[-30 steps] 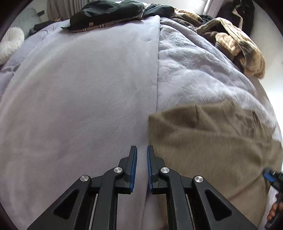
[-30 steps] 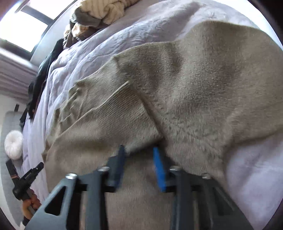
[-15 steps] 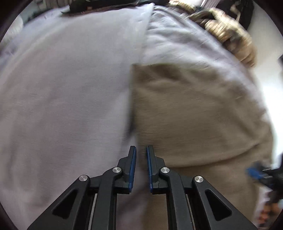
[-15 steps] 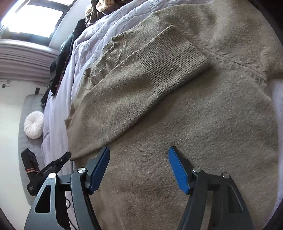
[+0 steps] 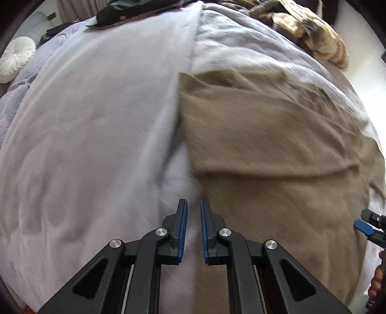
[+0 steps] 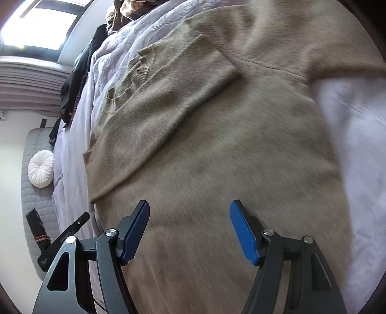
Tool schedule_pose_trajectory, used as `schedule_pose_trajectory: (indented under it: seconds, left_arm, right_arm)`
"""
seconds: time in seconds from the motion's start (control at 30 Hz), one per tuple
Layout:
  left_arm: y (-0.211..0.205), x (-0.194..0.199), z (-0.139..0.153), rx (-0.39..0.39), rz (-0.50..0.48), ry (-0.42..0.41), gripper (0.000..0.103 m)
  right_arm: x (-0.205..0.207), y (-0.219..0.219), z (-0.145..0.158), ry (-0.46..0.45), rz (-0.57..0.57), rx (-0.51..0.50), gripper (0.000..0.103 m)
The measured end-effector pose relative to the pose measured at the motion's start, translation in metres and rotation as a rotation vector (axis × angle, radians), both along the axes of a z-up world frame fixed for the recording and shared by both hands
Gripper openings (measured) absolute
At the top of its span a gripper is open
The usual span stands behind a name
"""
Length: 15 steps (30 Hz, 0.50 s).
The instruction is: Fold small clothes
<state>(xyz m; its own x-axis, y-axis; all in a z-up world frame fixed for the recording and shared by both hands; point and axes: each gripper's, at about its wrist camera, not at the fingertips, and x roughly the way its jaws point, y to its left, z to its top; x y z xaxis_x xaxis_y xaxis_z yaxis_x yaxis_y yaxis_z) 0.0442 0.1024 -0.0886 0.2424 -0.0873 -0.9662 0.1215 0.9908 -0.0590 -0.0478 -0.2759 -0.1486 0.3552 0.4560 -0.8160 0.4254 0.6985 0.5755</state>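
Since a second ago my right claw (image 6: 189,227) has let go of the sweater (image 6: 217,149) and spread wide; back then its fingers were pinched close into the knit. My left claw (image 5: 193,225) has swung toward the garment, so the sweater edge now runs up the middle of its view rather than lying off to the right.

Right claw: jaws wide apart, blue pads (image 6: 242,233) clear of the fabric, nothing held, hanging over the near part of the sweater body.

Left claw: jaws nearly together with a narrow slit between the pads, nothing between them. It sits right at the sweater's left edge (image 5: 190,154), half over bedcover (image 5: 96,135), half over knit. Touching the fabric or not, I cannot tell.

Sweater: tan knit, spread flat on the lilac bedcover, one sleeve (image 6: 168,96) folded across the body, ribbed cuff (image 6: 212,65) lying on the chest area. Frames slightly smeared.

Far end of the bed: dark clothes (image 5: 135,9) at left, a tan-and-cream heap (image 5: 313,36) at right. White round cushion (image 5: 15,59) far left, off the bed.
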Motion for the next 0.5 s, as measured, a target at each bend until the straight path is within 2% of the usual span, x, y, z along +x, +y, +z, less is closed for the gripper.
schedule_pose_trajectory:
  seconds: [0.13,0.27,0.3,0.33,0.37,0.5]
  left_arm:
    - [-0.020,-0.025,0.001,-0.015,-0.010,0.054,0.012]
    - [-0.039,-0.044,0.000,-0.068,-0.007,0.088,0.012]
    - [-0.044,-0.048,0.000,-0.069,-0.010,0.088,0.029]
    - [-0.051,-0.053,0.001,-0.059,-0.018,0.090,0.091]
    - [-0.055,-0.056,0.001,-0.043,-0.016,0.088,0.100]
    - [-0.075,-0.063,0.009,0.002,-0.053,0.050,0.102]
  right_arm:
    - [-0.026,-0.009,0.005,0.024,-0.012,0.006,0.077]
    - [-0.046,-0.018,0.006,0.043,-0.027,0.023,0.081]
    - [-0.050,-0.020,0.006,0.045,-0.030,0.028,0.081]
    - [-0.054,-0.022,0.006,0.047,-0.032,0.030,0.081]
    - [-0.058,-0.025,0.005,0.050,-0.034,0.032,0.081]
    - [-0.069,-0.034,0.003,0.049,-0.047,0.041,0.082]
